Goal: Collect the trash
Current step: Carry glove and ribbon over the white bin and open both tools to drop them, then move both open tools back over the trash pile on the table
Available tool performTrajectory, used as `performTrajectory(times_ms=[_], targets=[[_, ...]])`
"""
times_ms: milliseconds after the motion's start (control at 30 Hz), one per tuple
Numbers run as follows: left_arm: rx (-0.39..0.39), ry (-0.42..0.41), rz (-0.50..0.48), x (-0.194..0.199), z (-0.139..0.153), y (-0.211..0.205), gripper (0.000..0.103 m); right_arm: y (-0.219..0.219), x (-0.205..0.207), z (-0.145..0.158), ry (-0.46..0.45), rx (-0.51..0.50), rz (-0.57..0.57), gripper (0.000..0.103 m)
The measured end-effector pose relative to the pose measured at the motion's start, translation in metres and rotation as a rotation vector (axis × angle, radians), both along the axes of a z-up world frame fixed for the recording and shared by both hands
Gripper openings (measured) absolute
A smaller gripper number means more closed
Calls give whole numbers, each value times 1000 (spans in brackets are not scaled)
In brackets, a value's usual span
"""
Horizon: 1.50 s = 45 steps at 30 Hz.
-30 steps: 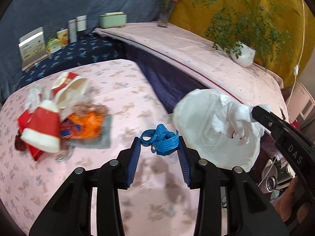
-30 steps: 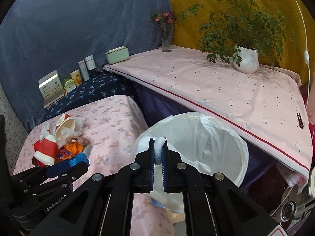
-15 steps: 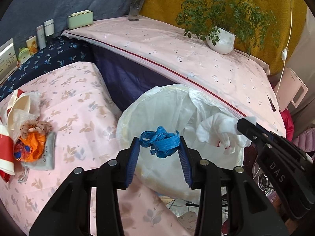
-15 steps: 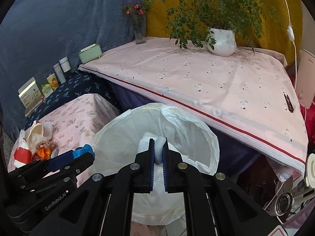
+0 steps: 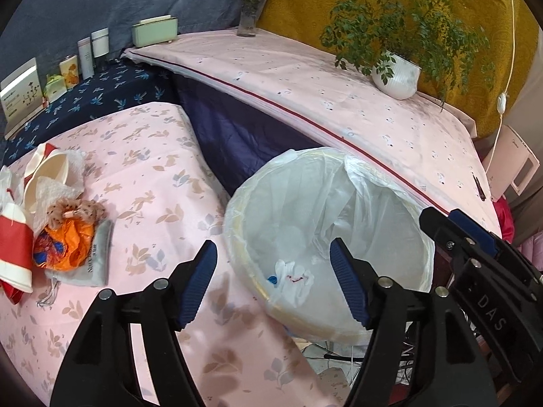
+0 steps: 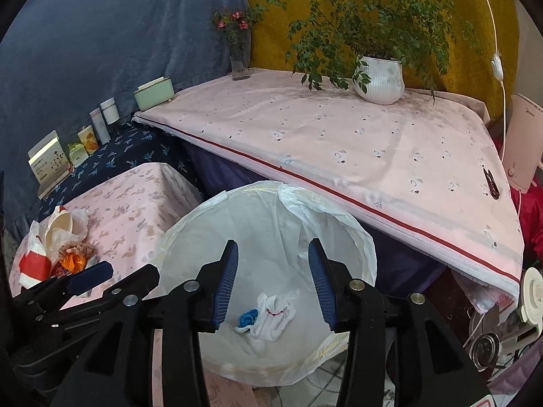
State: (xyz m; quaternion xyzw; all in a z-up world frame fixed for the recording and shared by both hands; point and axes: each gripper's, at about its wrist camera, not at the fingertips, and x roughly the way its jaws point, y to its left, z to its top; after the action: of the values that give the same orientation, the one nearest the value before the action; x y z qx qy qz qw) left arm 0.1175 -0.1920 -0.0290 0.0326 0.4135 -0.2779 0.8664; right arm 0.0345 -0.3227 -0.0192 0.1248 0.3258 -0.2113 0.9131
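both sets of fingers just spread apart and empty: left gripper (image 5: 273,283) and right gripper (image 6: 271,285) above lined bin (image 6: 359,237); white tissue (image 6: 275,315) and blue scrap (image 6: 248,317) below, inside.

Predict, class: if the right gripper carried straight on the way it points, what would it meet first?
Probably the crumpled white tissue at the bottom of the lined trash bin. The open right gripper holds nothing, and nothing blocks the way; depth is uncertain.
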Motion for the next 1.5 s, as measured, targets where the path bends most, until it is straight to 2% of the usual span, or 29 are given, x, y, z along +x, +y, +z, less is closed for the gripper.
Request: performTrajectory(times_ms=[367, 767, 1200, 1500], targets=[[-11, 9, 142, -1, 2, 57, 76, 35, 1, 10, -15, -10, 68, 54], [-5, -11, 321, -9, 6, 137, 77, 101, 17, 14, 10, -31, 220, 56], [7, -23, 416, -24, 10, 191, 77, 153, 22, 27, 8, -63, 301, 59], [4, -19, 466, -24, 8, 219, 78, 179, 26, 21, 27, -69, 335, 59]])
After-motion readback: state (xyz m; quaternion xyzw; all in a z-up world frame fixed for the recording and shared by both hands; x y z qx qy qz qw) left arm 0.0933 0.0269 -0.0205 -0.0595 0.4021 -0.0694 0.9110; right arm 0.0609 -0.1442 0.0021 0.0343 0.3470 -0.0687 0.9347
